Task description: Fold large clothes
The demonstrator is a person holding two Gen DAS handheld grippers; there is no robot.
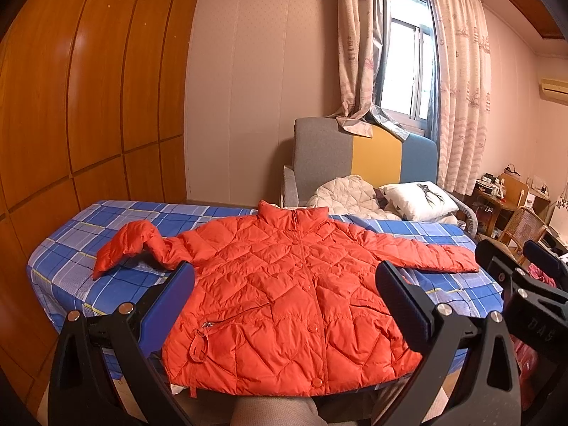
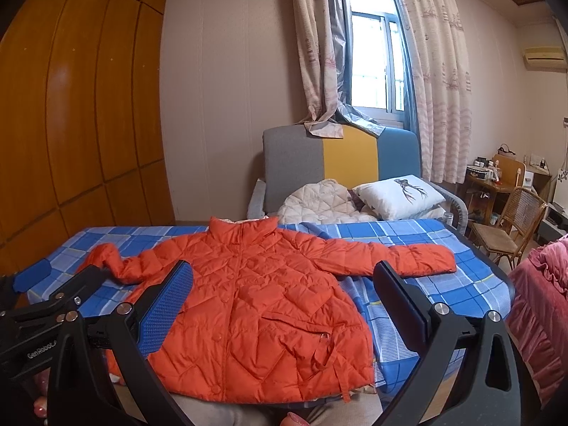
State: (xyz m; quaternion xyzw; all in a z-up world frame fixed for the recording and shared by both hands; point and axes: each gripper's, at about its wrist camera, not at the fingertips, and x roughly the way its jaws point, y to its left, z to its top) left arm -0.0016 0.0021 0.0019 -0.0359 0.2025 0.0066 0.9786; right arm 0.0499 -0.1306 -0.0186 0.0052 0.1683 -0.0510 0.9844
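Left wrist view: your left gripper (image 1: 284, 284) hangs above the near edge of the bed (image 1: 64, 248), jaws spread wide and grasping nothing. The orange quilted jacket (image 1: 284, 294) lies front-up and buttoned on the blue plaid cover, collar toward the far side, hem at the near edge. One sleeve is bent back on itself at the left; the other lies straight out to the right. Part of your right gripper (image 1: 525, 266) shows at the right edge, apart from the jacket.

Right wrist view: your right gripper (image 2: 280, 284) is likewise released, jaws wide apart and clear of the cloth. The jacket (image 2: 255, 312) lies flat below it, its straight sleeve reaching right. Your left gripper (image 2: 53, 277) shows at the left, near the bent sleeve. Beyond the bed stand a sofa (image 2: 294, 163) with a white pillow (image 2: 397, 195), and a wooden wardrobe (image 2: 88, 106) at left.
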